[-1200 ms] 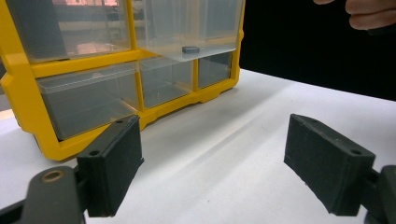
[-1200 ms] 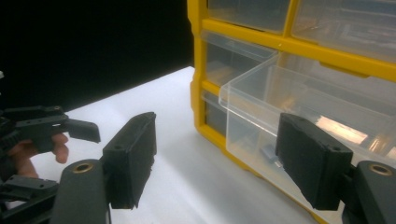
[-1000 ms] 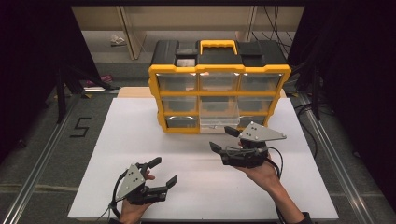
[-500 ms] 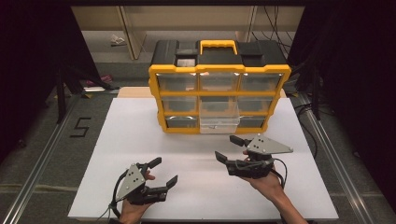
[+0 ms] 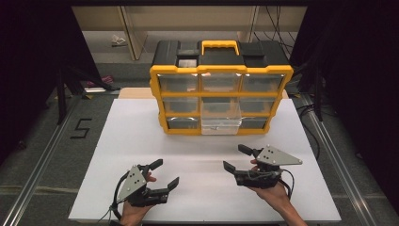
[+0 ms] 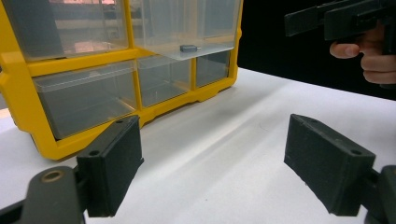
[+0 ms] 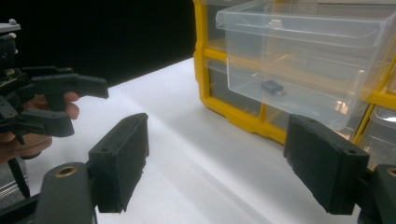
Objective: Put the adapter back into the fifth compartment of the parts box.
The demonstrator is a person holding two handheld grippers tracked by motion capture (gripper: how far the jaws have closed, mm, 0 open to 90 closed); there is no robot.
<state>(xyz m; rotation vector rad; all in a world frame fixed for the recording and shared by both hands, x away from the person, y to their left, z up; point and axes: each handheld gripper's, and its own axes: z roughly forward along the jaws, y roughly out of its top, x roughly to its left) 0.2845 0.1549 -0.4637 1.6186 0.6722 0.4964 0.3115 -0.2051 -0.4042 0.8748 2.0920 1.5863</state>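
— How do the hands sit?
— Both rest low on the white table (image 5: 141, 136), near its front edge. The left gripper (image 5: 164, 175) and right gripper (image 5: 237, 158) each have jaws spread apart, holding nothing.
— And what else?
— One yellow drawer cabinet (image 5: 221, 101), nine clear drawers in three rows. The bottom middle drawer (image 5: 220, 124) is pulled out.
— Inside?
— One small dark part (image 7: 272, 87), possibly a plug adapter.
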